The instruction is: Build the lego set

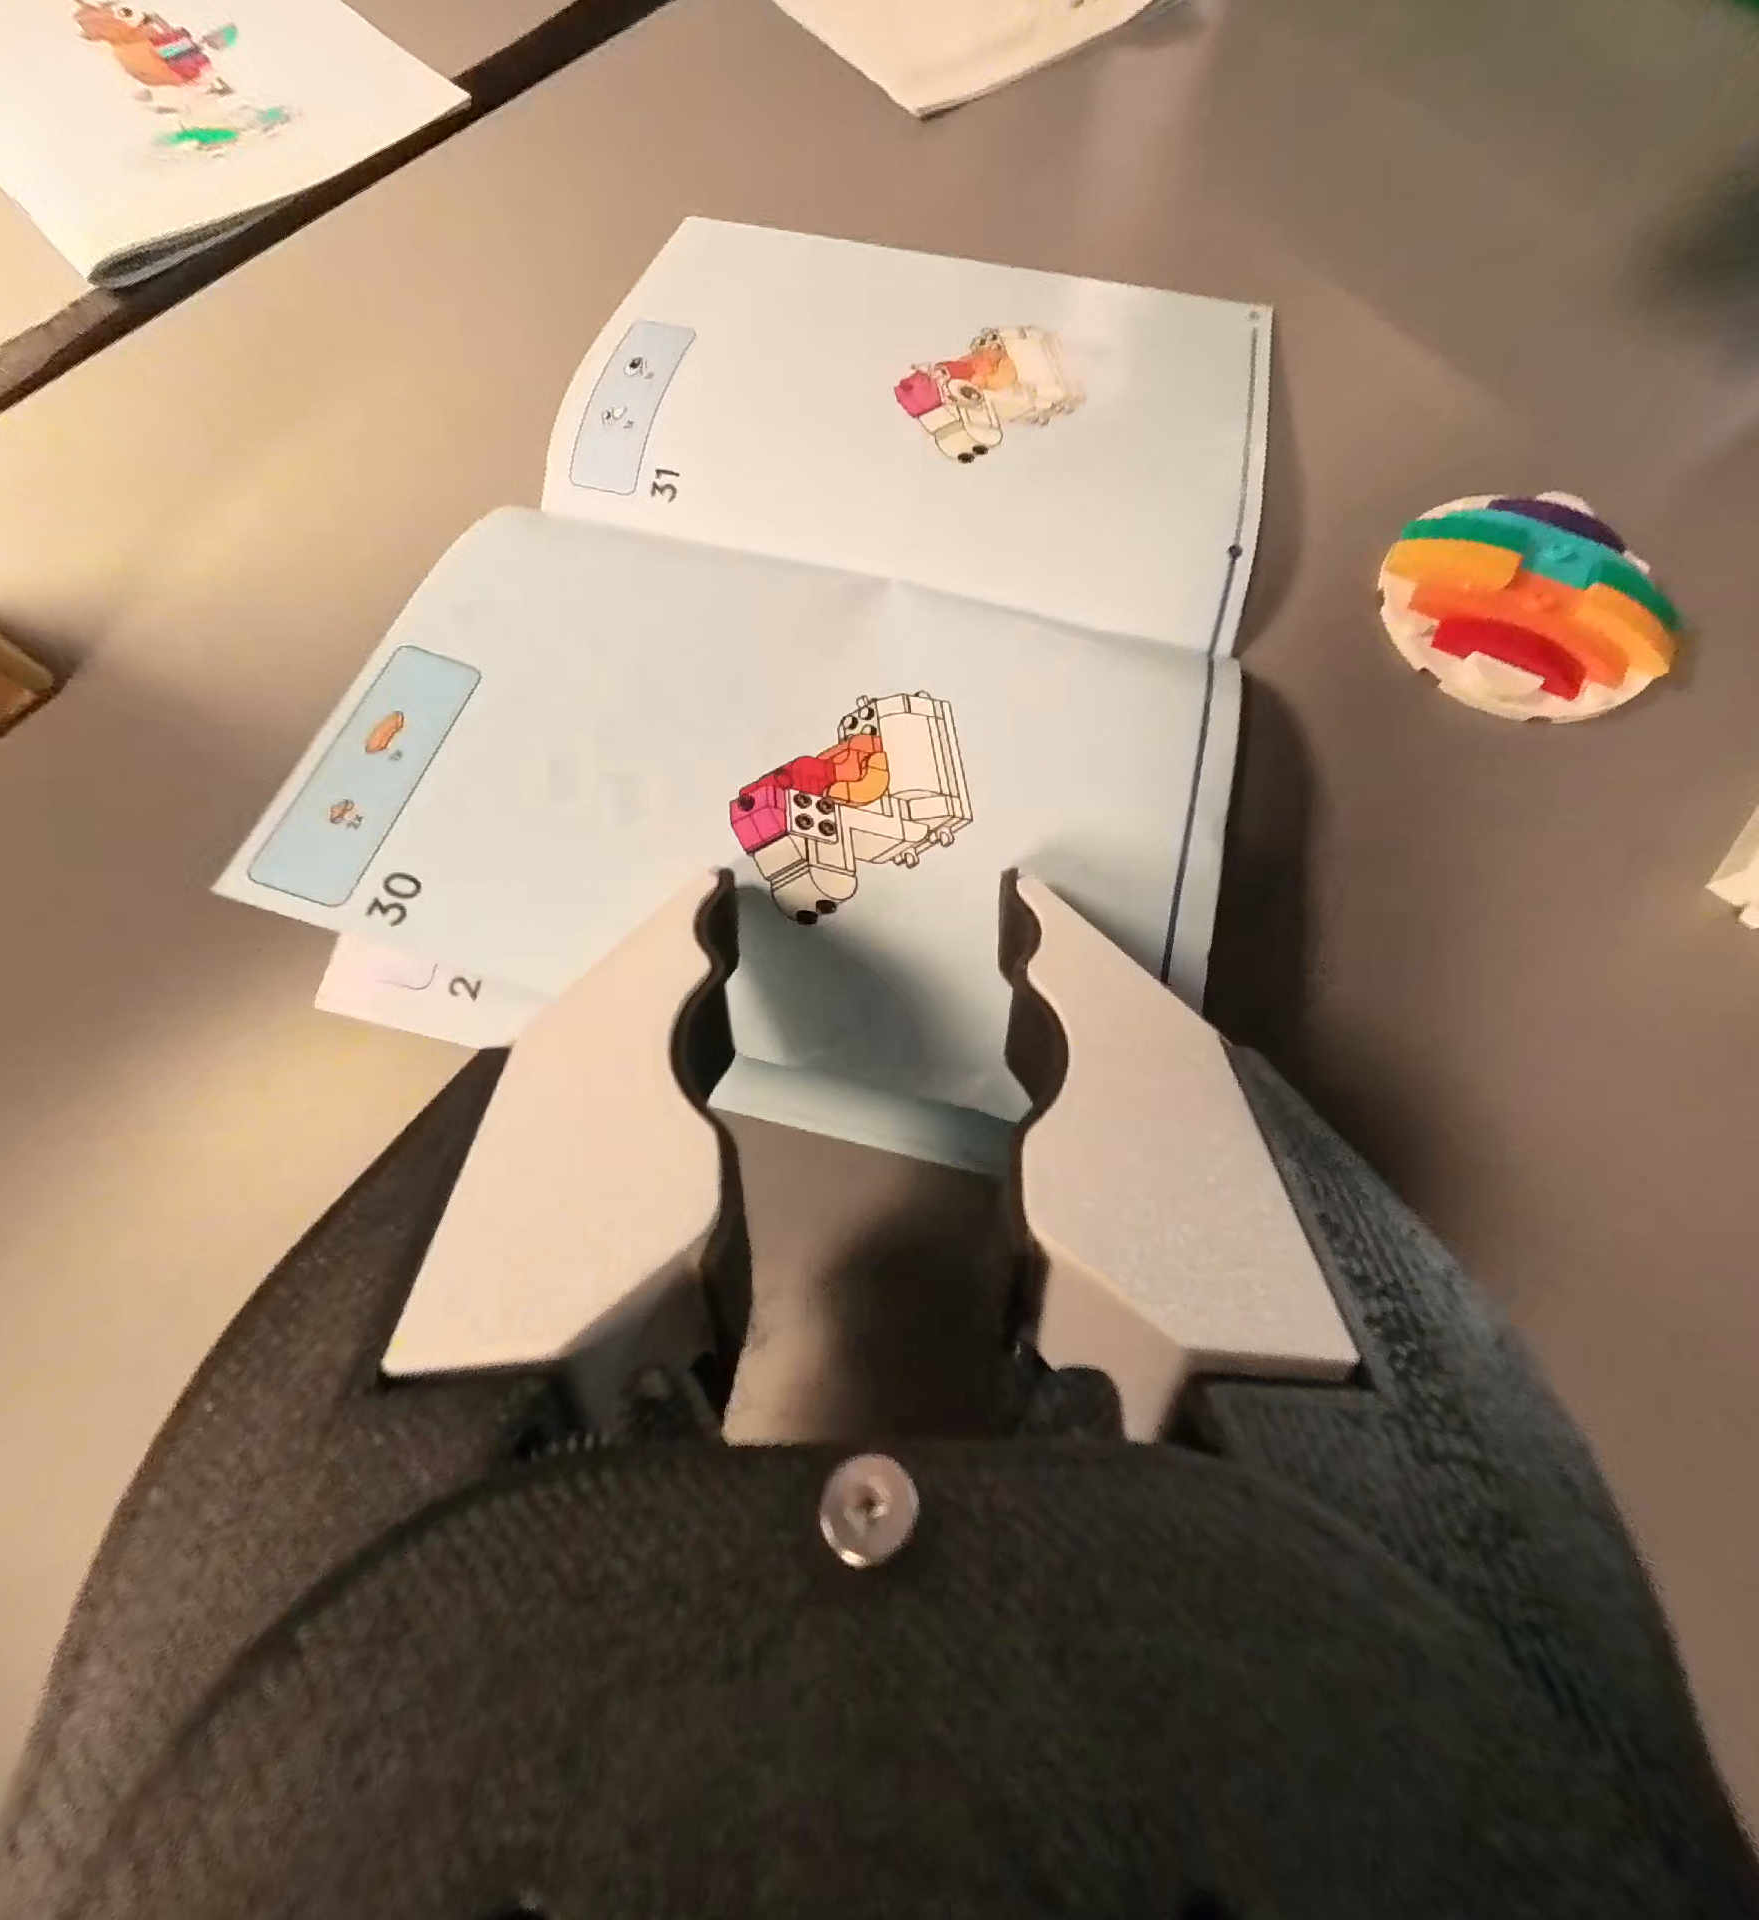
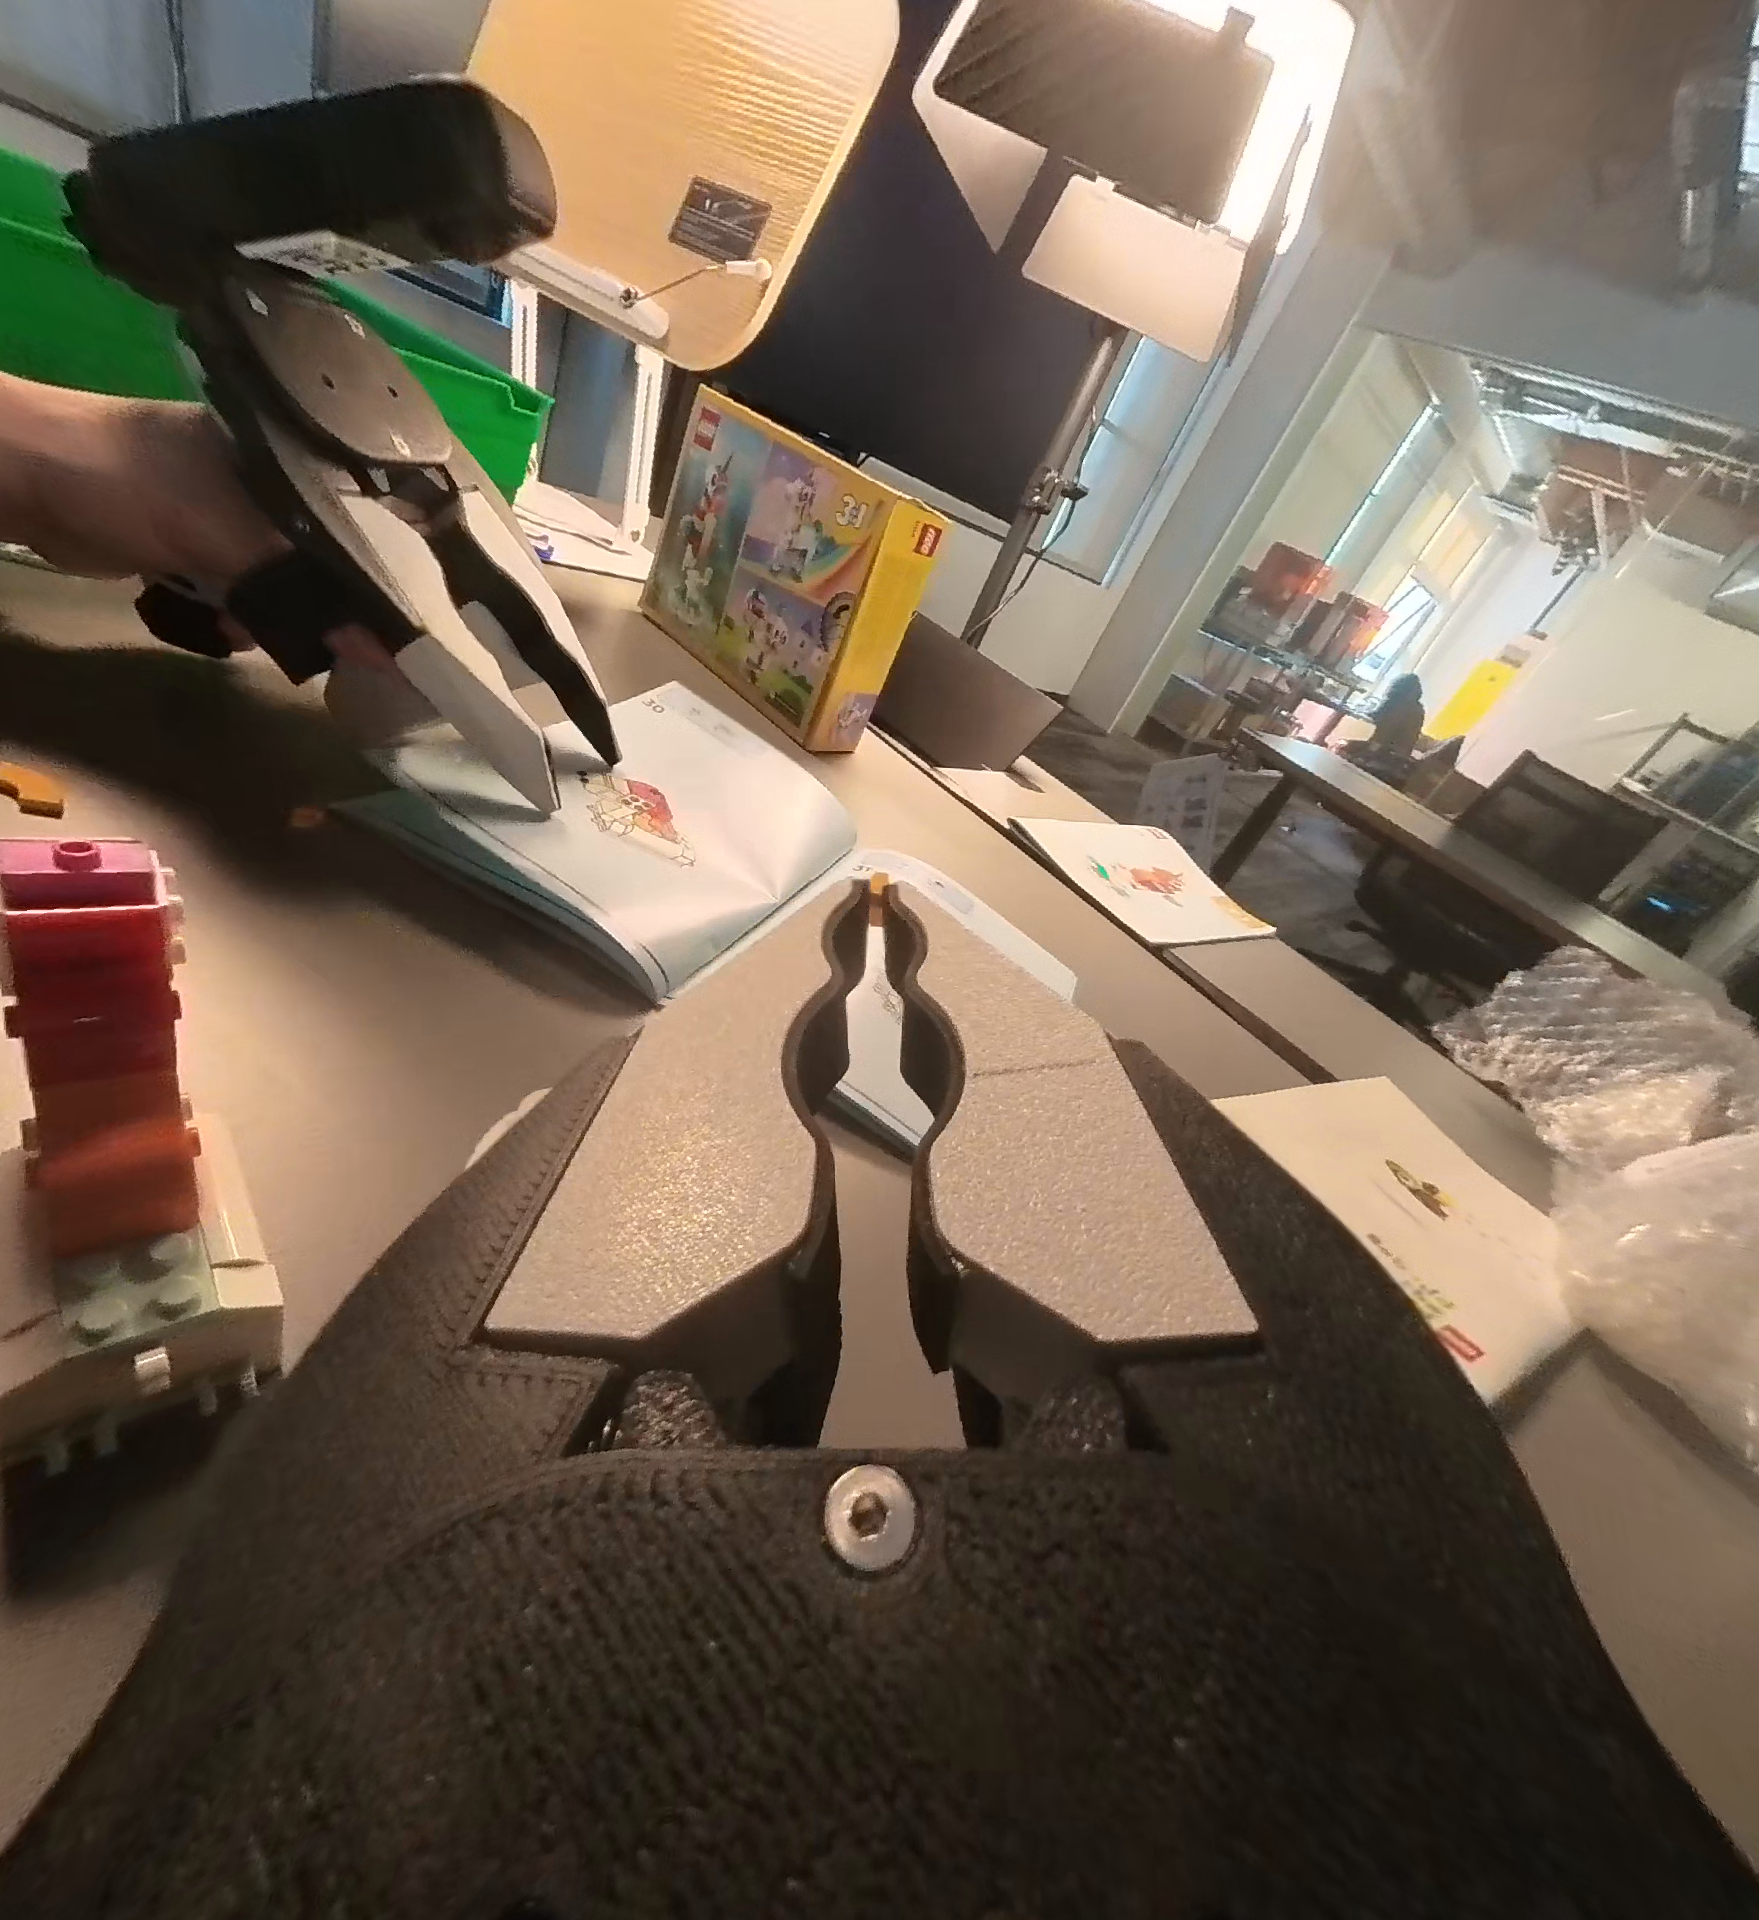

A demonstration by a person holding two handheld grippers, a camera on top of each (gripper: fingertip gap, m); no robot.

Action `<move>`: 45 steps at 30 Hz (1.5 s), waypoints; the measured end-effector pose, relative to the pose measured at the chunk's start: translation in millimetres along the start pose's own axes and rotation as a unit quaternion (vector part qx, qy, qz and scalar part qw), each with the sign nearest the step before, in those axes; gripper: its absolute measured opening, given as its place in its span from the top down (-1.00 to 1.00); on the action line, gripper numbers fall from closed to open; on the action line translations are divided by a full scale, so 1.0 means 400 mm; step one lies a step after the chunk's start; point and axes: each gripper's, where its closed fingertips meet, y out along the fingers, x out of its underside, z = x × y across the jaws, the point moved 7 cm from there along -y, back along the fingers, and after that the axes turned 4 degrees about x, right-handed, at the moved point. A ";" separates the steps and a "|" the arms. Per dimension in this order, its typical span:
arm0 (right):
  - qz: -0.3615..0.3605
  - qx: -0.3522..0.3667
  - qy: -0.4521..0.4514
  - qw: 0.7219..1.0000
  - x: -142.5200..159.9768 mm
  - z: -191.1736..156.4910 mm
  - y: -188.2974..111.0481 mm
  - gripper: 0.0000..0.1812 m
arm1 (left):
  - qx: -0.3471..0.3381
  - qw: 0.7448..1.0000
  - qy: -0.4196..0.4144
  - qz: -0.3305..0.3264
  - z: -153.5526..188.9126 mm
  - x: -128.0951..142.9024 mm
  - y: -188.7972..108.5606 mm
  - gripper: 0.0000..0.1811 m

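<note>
- Two grippers are at work; the right gripper (image 2: 877, 902), nearest, hangs low over the table (image 2: 418, 1039) with its jaws nearly together, pinching a tiny orange piece (image 2: 877, 886) at the very tips.
- That hold looks thin to me: only the fingertips catch the piece, so a small twist or a bump on the way over could flick it out.
- Just to its left stands the half-built model (image 2: 106, 1081), on the table and free of either gripper. Its long axis runs upright, a stack going from orange near the base through red to a magenta brick with one stud pointing up, on a white and grey base.
- A tall narrow stack like that should tip easily; pressing the piece on from the side with nothing steadying the base could topple it or shove it along the table.
- Further off, the left gripper (image 1: 864, 883) is spread wide and empty, with its tips resting on or just above the open instruction booklet (image 1: 854, 727).
- Another loose orange piece (image 2: 28, 784) lies on the table beyond the model and could be knocked about.
- A round rainbow build (image 1: 1529, 608) sits beside the booklet.
- Farthest back, the set's box (image 2: 802, 582) stands at the table's edge.
</note>
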 end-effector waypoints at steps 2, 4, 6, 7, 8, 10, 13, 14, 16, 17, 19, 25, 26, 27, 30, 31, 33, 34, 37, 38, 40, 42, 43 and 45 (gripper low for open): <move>0.001 0.005 -0.016 1.000 -0.001 -0.001 0.000 1.00 | -0.002 1.000 0.009 -0.006 0.002 0.004 0.002 0.44; 0.000 0.011 -0.044 0.999 -0.003 -0.004 -0.002 1.00 | -0.003 1.000 0.016 -0.009 0.004 0.005 0.003 0.44; 0.000 0.015 -0.070 0.997 -0.006 -0.009 -0.004 1.00 | -0.004 1.000 0.022 -0.006 0.008 0.002 0.002 0.43; 0.001 0.016 -0.080 0.997 -0.008 -0.011 -0.004 1.00 | -0.002 1.000 0.024 -0.004 0.010 0.001 0.002 0.43; 0.003 0.019 -0.093 0.995 -0.012 -0.013 -0.006 1.00 | 0.002 1.000 0.028 0.002 0.014 -0.002 0.000 0.42; 0.004 0.026 -0.136 0.990 -0.016 -0.017 -0.010 1.00 | 0.047 0.997 0.048 0.037 0.043 -0.019 -0.008 0.36; -0.001 0.048 -0.224 0.973 -0.019 -0.021 -0.014 1.00 | 0.243 0.956 0.104 0.125 0.162 -0.056 -0.051 0.26; -0.003 0.050 -0.236 0.970 -0.019 -0.023 -0.014 0.99 | 0.293 0.938 0.115 0.144 0.197 -0.060 -0.066 0.26; 0.000 0.048 -0.237 0.970 -0.021 -0.026 -0.015 0.99 | 0.340 0.922 0.123 0.138 0.246 -0.056 -0.067 0.17; 0.002 0.046 -0.235 0.971 -0.022 -0.028 -0.014 0.99 | 0.347 0.922 0.126 0.120 0.264 -0.051 -0.058 0.12; 0.002 0.044 -0.236 0.971 -0.022 -0.031 -0.013 0.99 | 0.347 0.923 0.141 0.092 0.296 -0.039 -0.036 0.10; 0.009 0.042 -0.241 0.969 -0.024 -0.037 -0.017 1.00 | 0.327 0.930 0.159 0.052 0.369 -0.030 0.013 0.28; 0.009 0.041 -0.242 0.969 -0.024 -0.036 -0.018 0.99 | 0.327 0.930 0.161 0.043 0.374 -0.027 0.018 0.32; 0.009 0.041 -0.243 0.969 -0.023 -0.035 -0.020 1.00 | 0.322 0.932 0.161 0.038 0.375 -0.025 0.024 0.37; 0.008 0.039 -0.246 0.968 -0.020 -0.031 -0.026 0.99 | 0.329 0.931 0.153 0.028 0.373 -0.024 0.031 0.48; 0.008 0.039 -0.246 0.969 -0.019 -0.030 -0.028 0.99 | 0.335 0.930 0.146 0.029 0.372 -0.026 0.032 0.53; 0.008 0.036 -0.246 0.969 -0.017 -0.028 -0.032 0.99 | 0.349 0.927 0.135 0.020 0.370 -0.026 0.036 0.63; 0.007 0.035 -0.248 0.968 -0.015 -0.027 -0.033 0.99 | 0.355 0.926 0.131 0.012 0.371 -0.025 0.040 0.68; 0.003 0.031 -0.265 0.964 -0.011 -0.024 -0.041 0.99 | 0.368 0.924 0.107 0.002 0.371 -0.028 0.045 0.73; 0.001 0.027 -0.275 0.961 -0.008 -0.023 -0.045 0.99 | 0.371 0.924 0.089 -0.002 0.369 -0.030 0.046 0.73; -0.006 0.022 -0.313 0.949 -0.001 -0.021 -0.056 0.99 | 0.379 0.925 0.033 -0.013 0.363 -0.034 0.046 0.73; -0.009 0.004 -0.355 0.935 0.006 -0.027 -0.070 0.99 | 0.390 0.919 -0.046 -0.026 0.356 -0.035 0.045 0.73; -0.011 -0.007 -0.379 0.925 0.009 -0.034 -0.077 1.00 | 0.394 0.913 -0.096 -0.034 0.352 -0.034 0.045 0.73; -0.021 -0.041 -0.432 0.901 0.019 -0.056 -0.090 1.00 | 0.408 0.891 -0.194 -0.043 0.345 -0.028 0.045 0.73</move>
